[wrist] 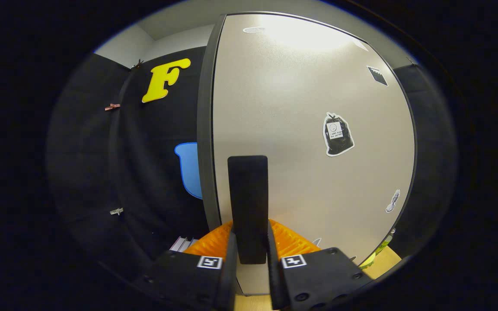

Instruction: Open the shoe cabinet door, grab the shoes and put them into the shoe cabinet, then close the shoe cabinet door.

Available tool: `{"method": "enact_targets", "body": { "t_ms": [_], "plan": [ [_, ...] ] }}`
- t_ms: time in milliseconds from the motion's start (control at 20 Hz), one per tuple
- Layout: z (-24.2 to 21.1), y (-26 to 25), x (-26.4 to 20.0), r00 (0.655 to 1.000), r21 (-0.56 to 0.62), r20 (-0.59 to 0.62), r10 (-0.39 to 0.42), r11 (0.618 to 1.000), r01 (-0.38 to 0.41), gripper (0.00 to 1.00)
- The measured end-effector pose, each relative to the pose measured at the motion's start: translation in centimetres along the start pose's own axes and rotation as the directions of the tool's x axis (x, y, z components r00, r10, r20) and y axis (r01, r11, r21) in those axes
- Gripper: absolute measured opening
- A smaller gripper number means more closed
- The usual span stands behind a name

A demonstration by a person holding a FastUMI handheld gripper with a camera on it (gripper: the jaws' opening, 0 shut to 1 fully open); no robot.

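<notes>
Gripper (249,255) fingers drawn close together, clamped on flat dark rectangular handle (247,207) rising between them. Shoe cabinet door (301,129) directly ahead: matte, finely speckled pale panel, dark rounded edge, stickers (338,134) scattered. Shoes hidden. Door's lower part blocked by gripper body.
</notes>
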State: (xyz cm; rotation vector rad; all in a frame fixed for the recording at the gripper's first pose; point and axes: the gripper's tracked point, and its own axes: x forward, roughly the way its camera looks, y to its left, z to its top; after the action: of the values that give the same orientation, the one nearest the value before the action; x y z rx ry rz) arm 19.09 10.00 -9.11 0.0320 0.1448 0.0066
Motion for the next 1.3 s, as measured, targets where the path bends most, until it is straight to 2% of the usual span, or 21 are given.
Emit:
{"method": "enact_targets", "body": {
  "t_ms": [50, 350, 850, 1300],
  "plan": [
    [0.0, 0.0, 0.0, 1.0, -0.003, 0.0, -0.002, 1.0, 0.002, 0.3],
    [0.0, 0.0, -0.8, 1.0, -0.013, 0.007, 0.014, 1.0, -0.014, 0.3],
    [0.2, -0.5, -5.8, 0.994, 0.002, -0.008, 0.113, 0.994, -0.113, 0.3],
    [0.7, -2.9, -11.8, 0.968, 0.003, -0.036, 0.247, 0.969, -0.247, 0.3]
  ]
}}
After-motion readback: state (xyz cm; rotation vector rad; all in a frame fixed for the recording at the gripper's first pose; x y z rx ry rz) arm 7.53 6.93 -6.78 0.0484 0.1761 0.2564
